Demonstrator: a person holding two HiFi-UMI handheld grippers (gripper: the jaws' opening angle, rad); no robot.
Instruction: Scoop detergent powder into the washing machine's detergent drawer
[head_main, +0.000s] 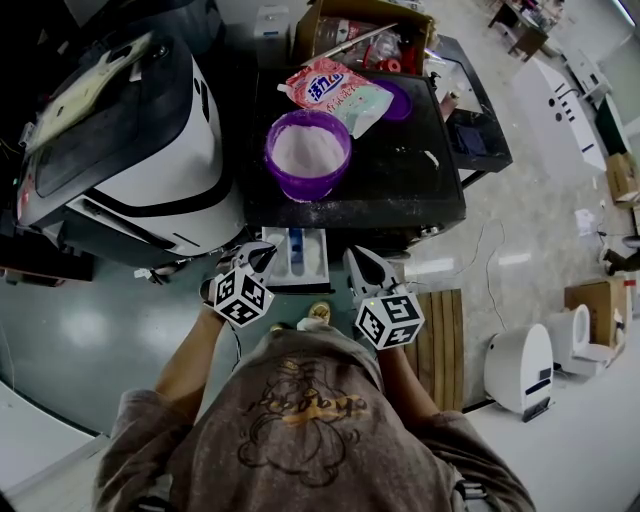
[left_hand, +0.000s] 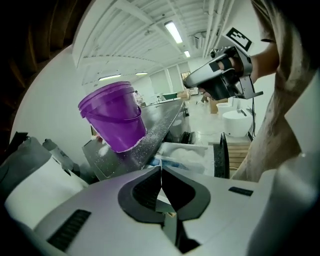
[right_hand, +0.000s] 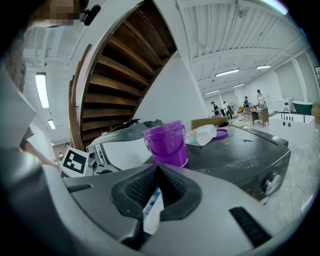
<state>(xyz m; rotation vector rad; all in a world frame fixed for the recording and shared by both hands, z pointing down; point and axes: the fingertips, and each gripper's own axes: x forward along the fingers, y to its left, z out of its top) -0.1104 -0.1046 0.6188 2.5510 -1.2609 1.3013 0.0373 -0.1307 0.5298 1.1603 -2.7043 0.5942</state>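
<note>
Left tongs (head_main: 261, 260) and right tongs (head_main: 357, 266) are pressed together (both empty) flanking the detergent drawer (head_main: 313, 258).

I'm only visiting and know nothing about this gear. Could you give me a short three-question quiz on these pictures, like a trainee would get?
1. True or false: the round purple plastic bucket holds white powder.
2. Where does the pink-and-white detergent bag lie? A) on the floor; B) on the dark machine top, beyond the bucket; C) inside the bucket.
3. Fill in: the left tool and the right tool both have their jaws ____.
Key: 1 true; 2 B; 3 shut, gripping nothing.
</note>
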